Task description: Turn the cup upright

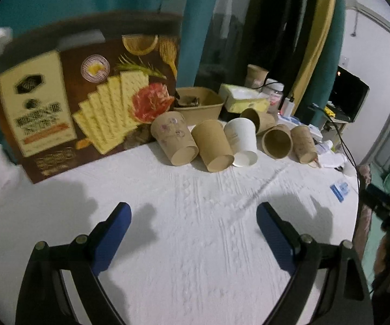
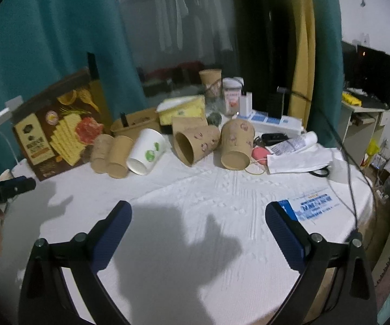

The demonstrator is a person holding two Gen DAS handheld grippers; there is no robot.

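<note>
Several paper cups lie on their sides in a row at the far side of the white-clothed table (image 1: 195, 246). In the left wrist view a flower-printed brown cup (image 1: 173, 142), a plain brown cup (image 1: 212, 146) and a white cup (image 1: 242, 142) show their bottoms. My left gripper (image 1: 193, 207) hangs open and empty over the cloth, well short of them. In the right wrist view the white cup (image 2: 147, 151), a printed cup with its mouth toward me (image 2: 195, 143) and another printed cup (image 2: 237, 143) lie ahead. My right gripper (image 2: 198, 207) is open and empty.
A cracker box (image 1: 81, 92) leans at the back left. A brown paper tub (image 1: 199, 103), a yellow tissue box (image 1: 245, 98) and an upright cup (image 1: 257, 74) stand behind the row. Papers (image 2: 298, 159), a blue-white packet (image 2: 312, 205) and a cable lie near the table's right edge.
</note>
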